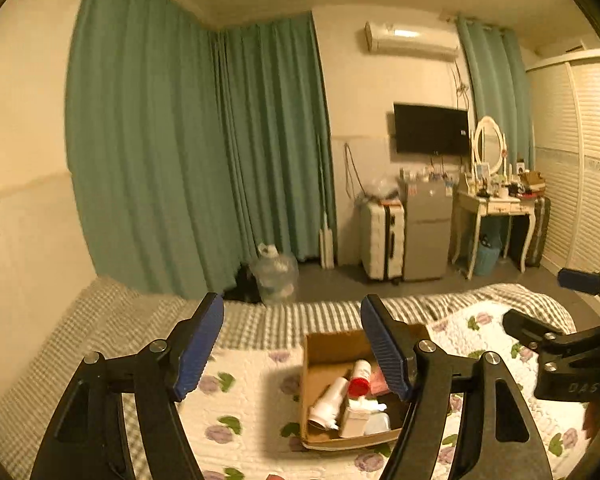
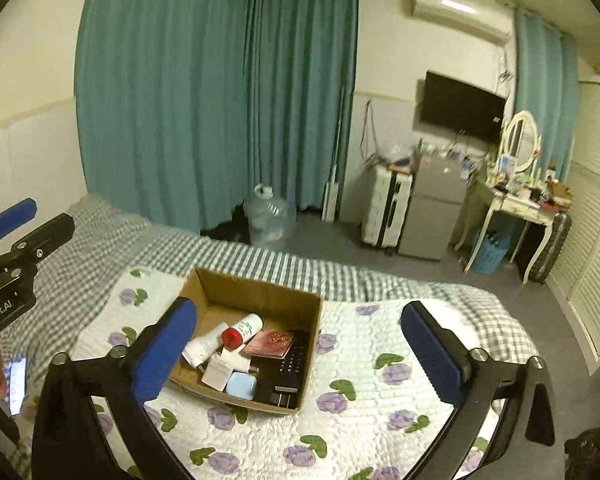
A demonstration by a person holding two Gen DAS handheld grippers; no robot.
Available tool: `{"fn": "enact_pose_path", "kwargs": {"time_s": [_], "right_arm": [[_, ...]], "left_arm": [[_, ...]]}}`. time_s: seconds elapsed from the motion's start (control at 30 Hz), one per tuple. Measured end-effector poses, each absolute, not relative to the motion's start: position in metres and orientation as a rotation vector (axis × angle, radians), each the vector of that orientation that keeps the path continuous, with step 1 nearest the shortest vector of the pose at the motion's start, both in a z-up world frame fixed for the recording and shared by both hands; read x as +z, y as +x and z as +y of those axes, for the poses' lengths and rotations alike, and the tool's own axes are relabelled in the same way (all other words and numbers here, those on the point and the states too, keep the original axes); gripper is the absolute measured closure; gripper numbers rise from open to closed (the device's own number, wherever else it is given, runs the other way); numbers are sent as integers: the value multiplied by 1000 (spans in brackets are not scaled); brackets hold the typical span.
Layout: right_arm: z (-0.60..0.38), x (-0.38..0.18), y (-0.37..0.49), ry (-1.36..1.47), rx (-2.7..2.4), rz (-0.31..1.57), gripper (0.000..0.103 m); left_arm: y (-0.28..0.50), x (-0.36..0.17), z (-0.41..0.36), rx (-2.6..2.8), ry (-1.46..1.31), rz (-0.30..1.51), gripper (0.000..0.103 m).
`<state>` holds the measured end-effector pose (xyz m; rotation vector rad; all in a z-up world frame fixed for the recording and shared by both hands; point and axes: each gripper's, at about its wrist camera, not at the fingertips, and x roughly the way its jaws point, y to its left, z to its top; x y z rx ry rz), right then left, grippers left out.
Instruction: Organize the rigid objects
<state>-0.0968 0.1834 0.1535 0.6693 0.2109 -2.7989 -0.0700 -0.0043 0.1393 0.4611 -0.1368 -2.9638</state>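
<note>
An open cardboard box (image 2: 260,284) sits on a flowered quilt (image 2: 360,408) on the bed. It holds a white bottle with a red cap (image 2: 242,330), a white tube (image 2: 204,346), a pink card (image 2: 269,344), a black remote (image 2: 296,356), a light blue case (image 2: 241,385) and a white box (image 2: 218,372). The box also shows in the left wrist view (image 1: 332,348). My left gripper (image 1: 292,344) is open and empty above the box's left side. My right gripper (image 2: 300,352) is open and empty, held above the box.
The bed has a grey checked cover (image 2: 100,240). A phone (image 2: 16,384) lies at the bed's left. Beyond the bed stand a water jug (image 2: 270,220), a white suitcase (image 2: 386,212), a small fridge (image 2: 436,216) and a dressing table (image 2: 516,208). Teal curtains (image 2: 200,100) hang behind.
</note>
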Motion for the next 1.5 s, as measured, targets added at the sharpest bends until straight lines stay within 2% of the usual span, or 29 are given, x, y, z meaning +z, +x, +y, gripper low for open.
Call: {"fn": "enact_pose_path", "kwargs": {"time_s": [0.13,0.27,0.47,0.6,0.77,0.93,1.5], "right_arm": [[186,171,-69,590,-2825,241,0],[192,169,-33,513,-2820,183,0],[196,121,-22,415,-2853,90,0],[195,81,-28,323,-2892,42,0],[199,33,-59,408,-2919,-28,0],[202,6,-80,505,-2926,-46,0],[197,-5,-82,540,-2915,-8,0]], "left_arm": [[-39,156,-6,-3008,374,-113,29],[-16,156,-6,-3036,289,-111,29],[-8,123,-3,-3041,241,-97,29],[-25,78,-5,-3029,299,-87,29],[-53,22,-4,-3016,394,-110,29],[-72,-3,-1,-3021,513,-121,29],[-65,-14,-4,-3037,572,-75,29]]}}
